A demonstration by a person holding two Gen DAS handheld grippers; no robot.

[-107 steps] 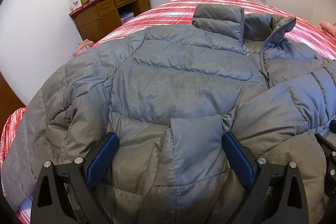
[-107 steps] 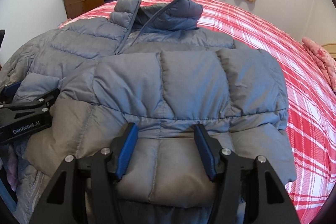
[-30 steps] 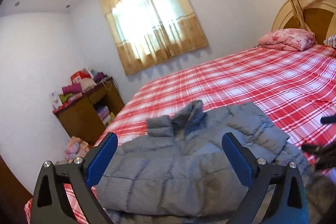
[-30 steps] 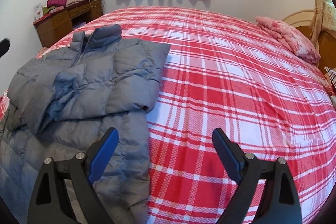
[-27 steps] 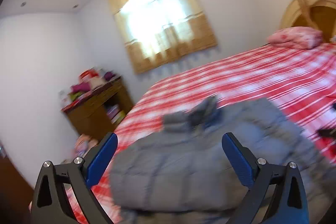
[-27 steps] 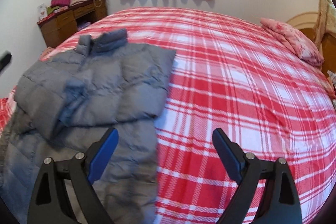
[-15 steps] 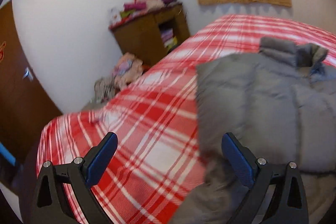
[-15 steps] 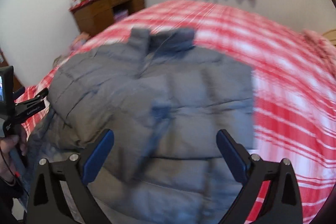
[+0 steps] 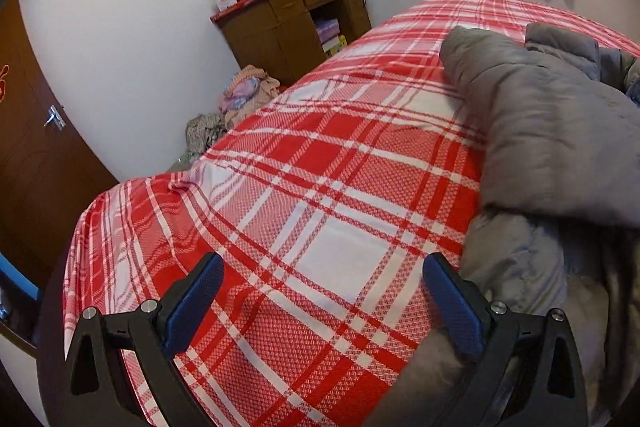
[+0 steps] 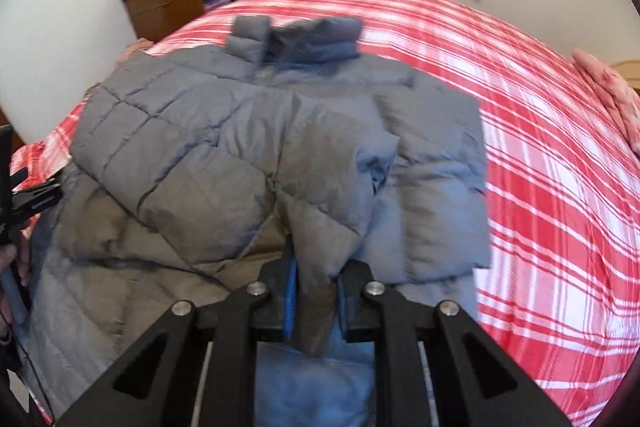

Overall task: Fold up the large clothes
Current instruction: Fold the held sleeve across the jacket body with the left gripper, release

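Right wrist view shows our right tongs (image 10: 314,301) closing, their pads pressing a fold of the grey puffer jacket (image 10: 248,155), which lies with sleeves folded in on the red plaid bed (image 10: 552,211). Our left tongs (image 9: 324,307) stand wide apart over bare bedspread, just beside the jacket's edge.

black gripper (image 9: 320,303) frames, blue pads (image 9: 192,303), silver screws (image 9: 149,305).

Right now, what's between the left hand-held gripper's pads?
Only bare plaid bedspread, per the left wrist view. The left hand-held gripper is open; the grey jacket lies just outside its right-side pad.
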